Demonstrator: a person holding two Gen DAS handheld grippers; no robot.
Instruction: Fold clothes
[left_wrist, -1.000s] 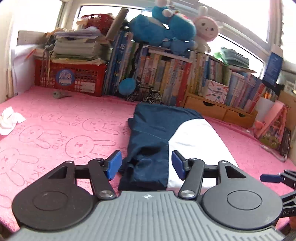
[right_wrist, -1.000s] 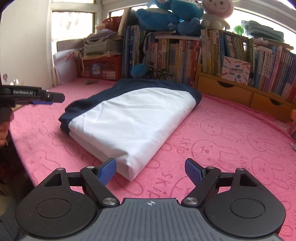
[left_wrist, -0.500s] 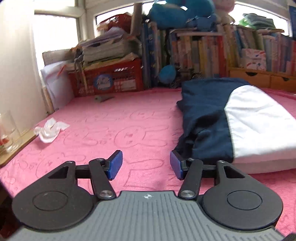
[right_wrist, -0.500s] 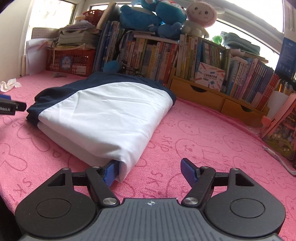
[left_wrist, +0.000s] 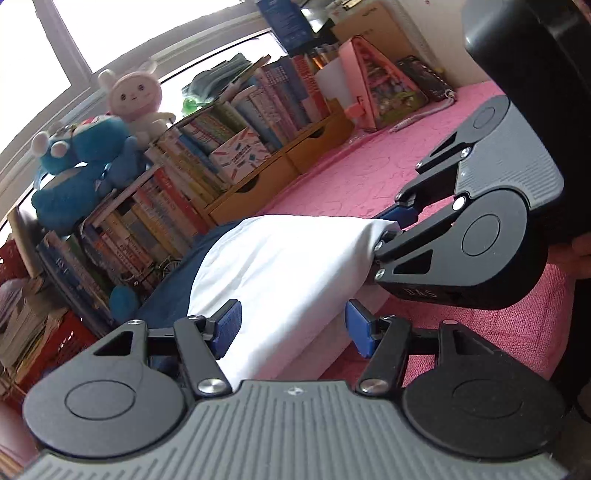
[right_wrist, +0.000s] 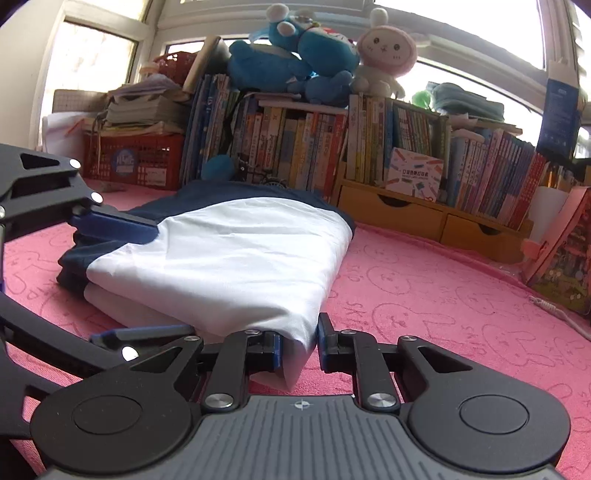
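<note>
Your right gripper (right_wrist: 299, 349), jaws just closed, pinches the near corner of the one folded white-and-navy garment (right_wrist: 236, 254) on the pink bunny-print cover (right_wrist: 443, 306) marked "SKIP". Your left gripper (left_wrist: 291, 328) straddles its edge, pads not pressing. Two plush toys (right_wrist: 295, 51) on the books.

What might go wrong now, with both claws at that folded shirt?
The right gripper has just closed on only the near corner of the folded shirt, so lifting may pull the layers apart. The left gripper is open around the white edge; closing badly could bunch it. The two grippers sit close and might bump.
</note>
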